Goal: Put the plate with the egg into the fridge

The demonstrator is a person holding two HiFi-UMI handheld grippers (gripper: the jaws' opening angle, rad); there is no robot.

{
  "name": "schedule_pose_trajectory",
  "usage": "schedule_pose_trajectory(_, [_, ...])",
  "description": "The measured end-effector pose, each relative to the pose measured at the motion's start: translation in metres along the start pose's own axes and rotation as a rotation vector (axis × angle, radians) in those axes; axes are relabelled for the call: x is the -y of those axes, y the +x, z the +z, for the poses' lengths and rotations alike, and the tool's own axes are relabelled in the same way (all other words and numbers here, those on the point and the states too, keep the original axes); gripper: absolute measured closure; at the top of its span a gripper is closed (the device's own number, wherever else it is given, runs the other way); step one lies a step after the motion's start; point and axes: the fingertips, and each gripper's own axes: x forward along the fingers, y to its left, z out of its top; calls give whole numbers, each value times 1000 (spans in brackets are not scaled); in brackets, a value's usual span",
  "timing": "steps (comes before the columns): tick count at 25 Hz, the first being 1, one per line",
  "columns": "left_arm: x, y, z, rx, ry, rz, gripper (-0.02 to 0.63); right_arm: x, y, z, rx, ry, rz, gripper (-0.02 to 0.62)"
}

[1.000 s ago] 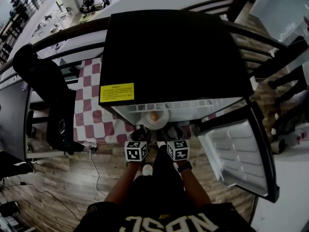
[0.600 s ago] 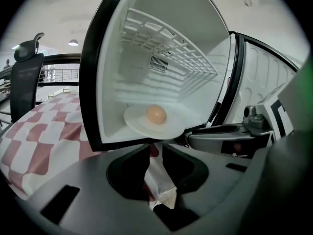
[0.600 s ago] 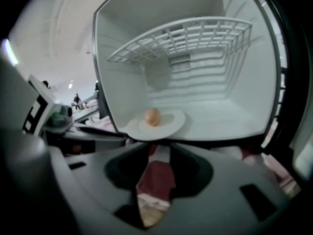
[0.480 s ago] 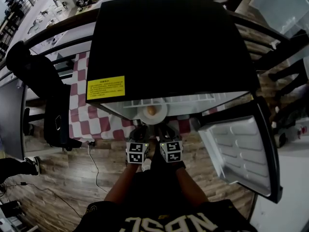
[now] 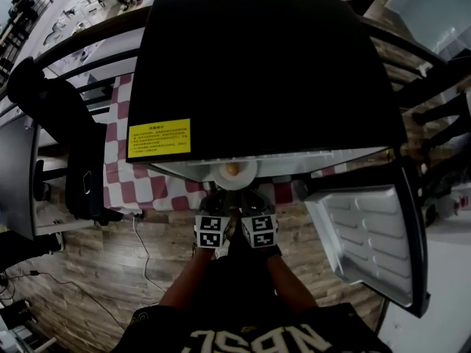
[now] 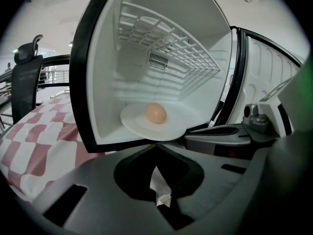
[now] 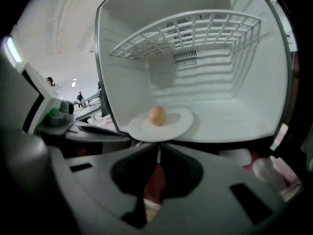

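Observation:
A white plate (image 5: 243, 175) with a brown egg (image 5: 232, 168) rests on the floor of the open fridge (image 5: 257, 65), and its near rim juts over the front edge. My left gripper (image 5: 215, 199) and right gripper (image 5: 254, 199) hang side by side just short of that rim, without touching it. In the left gripper view the jaws of my left gripper (image 6: 155, 144) meet shut and empty below the plate (image 6: 154, 126) and egg (image 6: 155, 113). The jaws of my right gripper (image 7: 159, 149) are closing, nearly together, with nothing between them, in front of the plate (image 7: 168, 126).
The fridge door (image 5: 368, 230) stands open to the right. A wire shelf (image 7: 195, 28) spans the upper part of the white fridge interior. A table under a red-and-white checked cloth (image 5: 118, 175) and a black chair (image 5: 66, 138) are on the left. A cable (image 5: 143, 248) lies on the wood floor.
Both pairs of jaws have gone from wide open to closed, and the two grippers now sit closer together. The plate with the egg stays at the fridge's front edge.

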Motion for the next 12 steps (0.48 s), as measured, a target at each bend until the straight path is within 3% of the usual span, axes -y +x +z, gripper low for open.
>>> schedule_pose_trajectory(12, [-12,7,7,3,-48,24,588,0,9,5,-8,17,-4,561])
